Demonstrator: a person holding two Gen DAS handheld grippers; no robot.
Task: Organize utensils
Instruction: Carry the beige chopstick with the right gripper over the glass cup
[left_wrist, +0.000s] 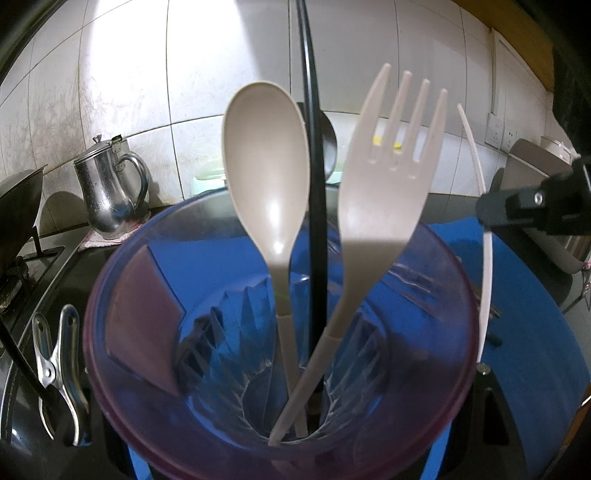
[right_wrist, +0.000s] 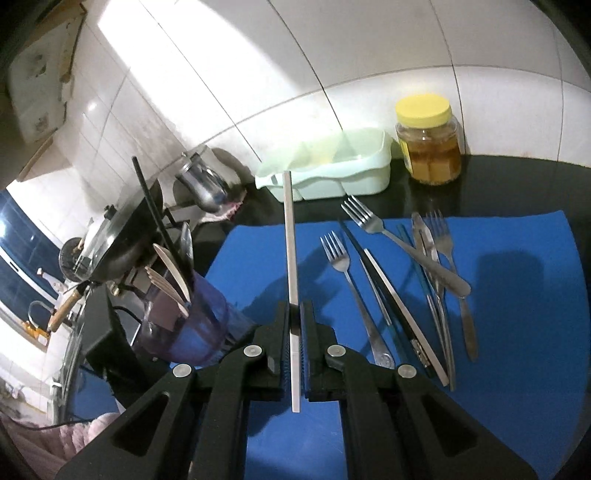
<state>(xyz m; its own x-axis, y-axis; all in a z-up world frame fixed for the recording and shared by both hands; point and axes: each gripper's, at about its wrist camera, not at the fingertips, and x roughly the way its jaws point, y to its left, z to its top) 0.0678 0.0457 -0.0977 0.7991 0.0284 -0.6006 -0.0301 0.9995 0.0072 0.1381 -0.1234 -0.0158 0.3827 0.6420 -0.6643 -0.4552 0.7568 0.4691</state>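
The right gripper (right_wrist: 294, 310) is clamped on a white chopstick (right_wrist: 290, 240) that points away over the blue mat (right_wrist: 517, 295) on the dark table (right_wrist: 517, 177). The left gripper, its fingers hidden behind the purple cup (left_wrist: 110, 314) that fills its view, appears to hold that cup off the mat's left edge, though I cannot tell how its jaws stand. A beige spoon (left_wrist: 266, 155), a beige fork (left_wrist: 388, 166) and a black chopstick (left_wrist: 316, 184) stand in the cup, while metal forks (right_wrist: 340, 262), a knife (right_wrist: 424, 236) and more chopsticks (right_wrist: 399, 306) lie on the mat toward its far right corner.
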